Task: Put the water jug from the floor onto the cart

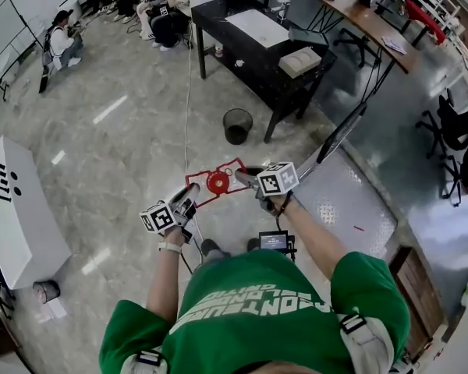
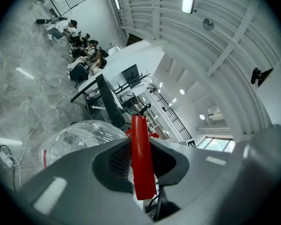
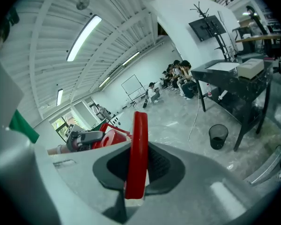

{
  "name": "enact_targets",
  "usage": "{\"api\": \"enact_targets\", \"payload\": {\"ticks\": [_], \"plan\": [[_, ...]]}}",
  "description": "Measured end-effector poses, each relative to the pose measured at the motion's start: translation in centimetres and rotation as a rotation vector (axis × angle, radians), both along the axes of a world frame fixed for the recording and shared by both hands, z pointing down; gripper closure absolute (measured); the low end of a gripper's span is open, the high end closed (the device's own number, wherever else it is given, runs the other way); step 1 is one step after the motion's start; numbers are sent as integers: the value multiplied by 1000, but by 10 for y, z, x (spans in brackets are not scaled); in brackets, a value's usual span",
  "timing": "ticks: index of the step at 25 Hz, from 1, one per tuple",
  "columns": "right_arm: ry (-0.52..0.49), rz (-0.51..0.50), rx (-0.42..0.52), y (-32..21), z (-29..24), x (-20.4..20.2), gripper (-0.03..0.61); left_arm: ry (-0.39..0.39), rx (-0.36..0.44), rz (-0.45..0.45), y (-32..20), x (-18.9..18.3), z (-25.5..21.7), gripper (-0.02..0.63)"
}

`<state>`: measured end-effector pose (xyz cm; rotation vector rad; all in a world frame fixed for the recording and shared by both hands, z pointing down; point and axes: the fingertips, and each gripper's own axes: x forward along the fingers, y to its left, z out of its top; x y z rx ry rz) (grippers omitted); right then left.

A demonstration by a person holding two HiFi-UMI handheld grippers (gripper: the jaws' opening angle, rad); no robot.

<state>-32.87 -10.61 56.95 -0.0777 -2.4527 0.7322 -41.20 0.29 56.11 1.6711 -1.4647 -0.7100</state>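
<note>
The water jug hangs in the air in front of me, held by its red carrying frame point(image 1: 215, 182) with the red cap in the middle. Its clear body point(image 2: 79, 139) shows below the left gripper. My left gripper point(image 1: 189, 196) is shut on the frame's left bar point(image 2: 141, 163). On the frame's right bar point(image 3: 139, 144) my right gripper point(image 1: 246, 178) is shut too. The right gripper view also catches the left gripper point(image 3: 80, 138) and the red cap point(image 3: 113, 137). The cart point(image 1: 345, 202), a low metal platform with a dark push handle point(image 1: 340, 134), stands just to the right of the jug.
A black table point(image 1: 257, 57) with a box on it stands ahead, and a black waste bin point(image 1: 237, 125) sits on the floor before it. A white slab point(image 1: 15, 209) lies at the left. People sit on the floor far back point(image 1: 152, 6). Office chairs point(image 1: 459, 131) crowd the right.
</note>
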Motion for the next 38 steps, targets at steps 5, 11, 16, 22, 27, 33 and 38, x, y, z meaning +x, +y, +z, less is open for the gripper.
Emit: {"api": "enact_targets", "payload": {"ticks": [5,11,16,22,27,33,38], "plan": [[-32,83,-9,-8,-13,22,543,-14,34,93,-19,16,-19,529],[-32,226,-2,-17,-15,78,541,-3,30,266,-42,60,-22,529],[-32,389,6,-35,-14,157,541,32,37,447,-80,133,-26,529],[-57,547,3,-53,-17,264,538,43,36,603,-116,234,-22,529],[-79,655,30,-64,-27,354,538,57,45,725,-141,321,-27,529],[-94,751,64,-72,-36,441,537,58,54,829,-160,407,-33,529],[-104,843,68,-67,-36,500,535,64,74,920,-165,466,-41,529]]}}
